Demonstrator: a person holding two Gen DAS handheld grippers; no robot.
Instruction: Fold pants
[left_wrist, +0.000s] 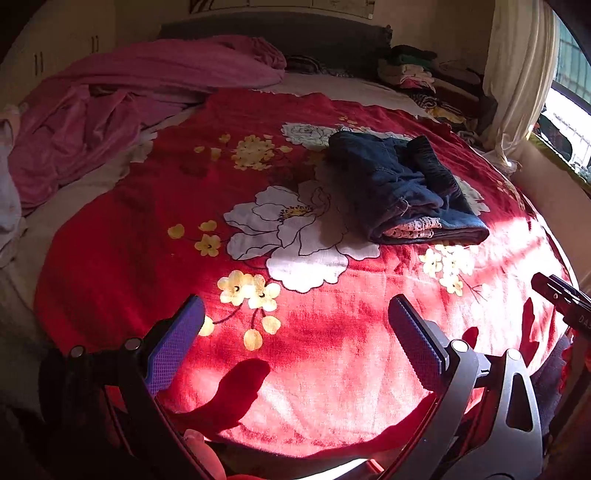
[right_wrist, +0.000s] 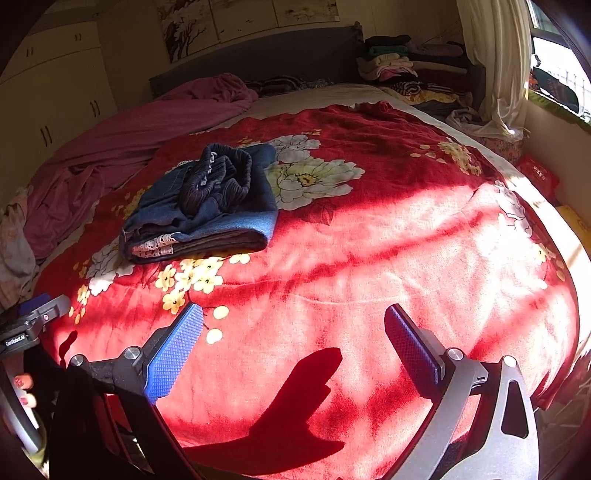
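The pants (left_wrist: 402, 188) lie bundled on the red blanket (left_wrist: 314, 350), well ahead of both spread, empty jaws. Left gripper (left_wrist: 295, 339) and right gripper (right_wrist: 293, 343) hover apart; folding looks nearly finished, waistband still rumpled.

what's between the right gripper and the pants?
Only red flowered blanket: nothing else lies between the open right gripper and the folded pants. Clearest in the right wrist view.
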